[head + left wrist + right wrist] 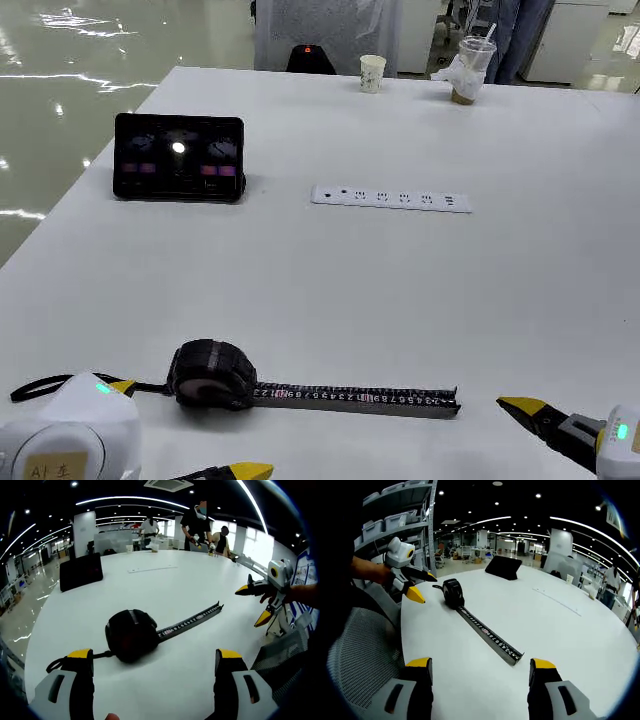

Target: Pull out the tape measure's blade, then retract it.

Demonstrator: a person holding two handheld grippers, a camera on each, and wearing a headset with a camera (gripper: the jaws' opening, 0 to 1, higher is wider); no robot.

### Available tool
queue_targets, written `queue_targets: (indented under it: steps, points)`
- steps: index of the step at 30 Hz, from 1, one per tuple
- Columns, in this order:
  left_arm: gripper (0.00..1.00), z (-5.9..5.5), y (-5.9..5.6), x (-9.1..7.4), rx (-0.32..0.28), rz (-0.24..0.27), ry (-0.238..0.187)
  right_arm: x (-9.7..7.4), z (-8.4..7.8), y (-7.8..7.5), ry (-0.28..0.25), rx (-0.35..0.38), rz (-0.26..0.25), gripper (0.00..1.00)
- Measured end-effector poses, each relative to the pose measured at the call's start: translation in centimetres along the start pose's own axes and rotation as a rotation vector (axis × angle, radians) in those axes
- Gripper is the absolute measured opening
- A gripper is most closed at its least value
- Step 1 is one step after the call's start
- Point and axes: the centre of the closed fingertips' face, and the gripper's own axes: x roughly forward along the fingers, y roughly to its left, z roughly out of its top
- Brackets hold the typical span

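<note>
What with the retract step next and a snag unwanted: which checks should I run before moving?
1. Blade out: ok, it lies flat on the table.
2. Case free: ok, no gripper touches it.
3. Left gripper open: ok, near the case.
4. Right gripper open: ok, short of the blade's end.
5. Blade's path free: ok; the power strip and screen sit far back.
6. Whether the blade is locked: cannot tell.
</note>
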Motion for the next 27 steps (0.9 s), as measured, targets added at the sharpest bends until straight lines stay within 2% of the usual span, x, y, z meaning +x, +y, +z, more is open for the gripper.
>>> queue_targets:
  steps: [14,27]
  points:
    - [0.99,0.9,0.5,1.6,0.004,0.015,-0.003,1.2,-0.4,-1.5,0.062,-0.136,0.080,0.62]
    - [0.98,1.1,1.3,2.8,-0.042,0.030,-0.003,2.2,-0.9,-2.8,0.125,-0.234,0.134,0.50]
